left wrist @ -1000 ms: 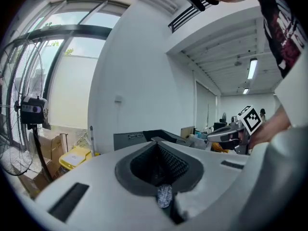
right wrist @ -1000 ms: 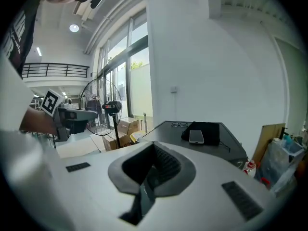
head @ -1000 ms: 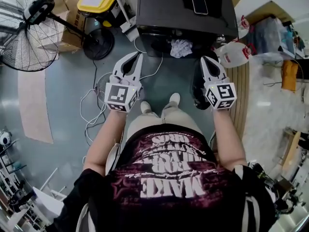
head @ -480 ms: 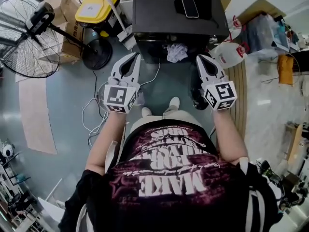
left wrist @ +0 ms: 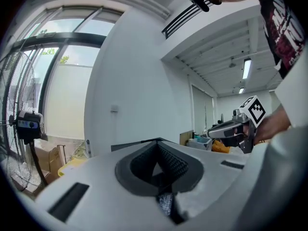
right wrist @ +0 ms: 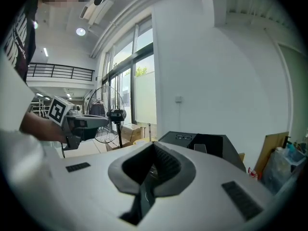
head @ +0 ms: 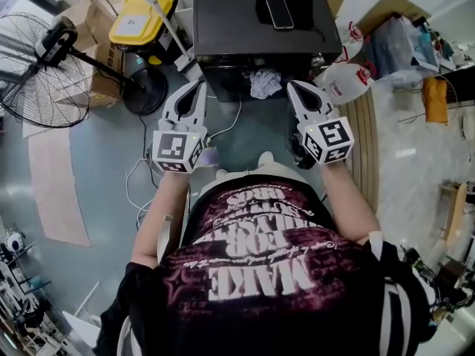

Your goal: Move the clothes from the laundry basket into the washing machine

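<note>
both grippers sit higher and closer to the front edge of the washing machine (head: 237, 28) than a second ago. the left gripper (head: 199, 87) has its jaws pressed together, with a scrap of pale cloth (left wrist: 166, 205) pinched low between them. the right gripper (head: 295, 87) is closed tight, nothing plainly between. a white garment (head: 263, 84) bunches at the machine's front, between the two tips.

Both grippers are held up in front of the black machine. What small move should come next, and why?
Probably open the right gripper and ease it forward to the white cloth that hangs at the front of the black machine. It and the left gripper are both shut and seem empty, and that cloth lies just ahead, between their tips.
</note>
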Tool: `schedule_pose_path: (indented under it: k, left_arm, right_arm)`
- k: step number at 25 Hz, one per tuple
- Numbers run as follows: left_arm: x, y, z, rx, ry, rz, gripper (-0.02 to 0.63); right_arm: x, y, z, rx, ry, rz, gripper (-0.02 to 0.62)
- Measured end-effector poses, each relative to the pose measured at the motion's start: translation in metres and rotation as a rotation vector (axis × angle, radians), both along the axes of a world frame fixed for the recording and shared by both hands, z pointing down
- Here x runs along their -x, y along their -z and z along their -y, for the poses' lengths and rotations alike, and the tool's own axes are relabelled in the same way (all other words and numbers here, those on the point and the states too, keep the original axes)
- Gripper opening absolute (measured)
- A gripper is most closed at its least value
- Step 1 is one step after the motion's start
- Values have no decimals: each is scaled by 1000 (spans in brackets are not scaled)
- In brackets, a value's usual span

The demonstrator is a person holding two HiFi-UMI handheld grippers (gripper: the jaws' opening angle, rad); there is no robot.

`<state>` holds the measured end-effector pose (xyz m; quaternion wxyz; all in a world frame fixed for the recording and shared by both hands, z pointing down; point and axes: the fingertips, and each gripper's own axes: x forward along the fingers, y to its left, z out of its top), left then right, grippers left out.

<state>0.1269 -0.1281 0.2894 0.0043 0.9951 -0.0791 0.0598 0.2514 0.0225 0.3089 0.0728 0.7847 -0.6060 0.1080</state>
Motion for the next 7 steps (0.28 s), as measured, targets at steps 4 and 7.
schedule_pose_path:
  k: [4, 7]
  left_arm:
    - [-11, -2, -2, -3, 11, 6, 5]
    - [-25, -2, -6, -8, 13, 7, 5]
  right_arm:
    - [-4, -2, 5, -5, 31, 4, 3]
    - [-14, -1, 6, -8, 47, 1, 3]
